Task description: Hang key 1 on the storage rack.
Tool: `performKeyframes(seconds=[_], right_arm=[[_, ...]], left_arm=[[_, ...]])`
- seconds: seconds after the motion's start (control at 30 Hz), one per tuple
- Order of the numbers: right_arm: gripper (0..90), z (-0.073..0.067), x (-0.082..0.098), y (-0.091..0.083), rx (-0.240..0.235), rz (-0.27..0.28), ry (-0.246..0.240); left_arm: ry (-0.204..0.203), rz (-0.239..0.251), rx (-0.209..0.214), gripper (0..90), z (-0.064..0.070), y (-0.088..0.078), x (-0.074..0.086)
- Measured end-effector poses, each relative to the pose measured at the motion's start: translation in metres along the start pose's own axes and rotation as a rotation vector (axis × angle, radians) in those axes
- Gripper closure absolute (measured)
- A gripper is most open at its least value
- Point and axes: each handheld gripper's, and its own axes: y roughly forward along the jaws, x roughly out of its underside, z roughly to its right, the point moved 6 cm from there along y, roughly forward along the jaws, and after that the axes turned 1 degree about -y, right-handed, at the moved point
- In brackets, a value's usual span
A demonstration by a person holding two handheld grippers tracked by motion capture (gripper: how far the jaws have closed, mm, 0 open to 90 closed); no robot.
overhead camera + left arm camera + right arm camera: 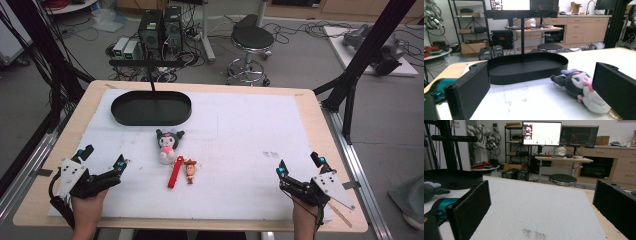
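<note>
Nothing looks done yet; both grippers rest at the near edge of the surface [310,120], the left gripper [102,157] at eight o'clock with its jaws spread wide and empty, the right gripper [300,166] at four o'clock, jaws likewise released and holding nothing. The plush [169,142] lies near the centre, at about one o'clock from the left gripper and apart from it; in the left gripper view the plush [580,86] sits just ahead of the far jaw. Just beside it toward six o'clock lie a red strap [175,172] and a small figure [190,170]. The black tray [151,108] at eleven o'clock looks empty; judging by that, all three still wait to be picked up and placed.
</note>
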Motion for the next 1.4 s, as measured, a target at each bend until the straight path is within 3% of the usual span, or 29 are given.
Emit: performKeyframes(seconds=[0.3, 0.57, 0.83, 1.17, 1.4], right_arm=[[0.7, 0.0, 0.001, 0.001, -0.002, -0.006, 0.005], [0.7, 0.002, 0.001, 0.001, 0.002, -0.006, 0.013], [0.7, 0.005, 0.001, 0.0, 0.01, -0.003, 0.019], [0.8, 0.007, 0.001, 0.0, 0.016, -0.004, 0.028], [0.8, 0.009, 0.003, -0.001, 0.025, -0.015, 0.057]], left_arm=[[-0.011, -0.015, 0.025, 2.1, 0.026, 0.004, 0.001], [-0.05, -0.033, 0.067, 2.1, 0.061, 0.01, 0.001], [-0.047, -0.062, 0.105, 2.1, 0.092, 0.012, 0.004], [-0.06, -0.126, 0.158, 2.1, 0.135, 0.019, 0.009], [-0.061, -0.177, 0.176, 2.1, 0.157, 0.023, 0.013]])
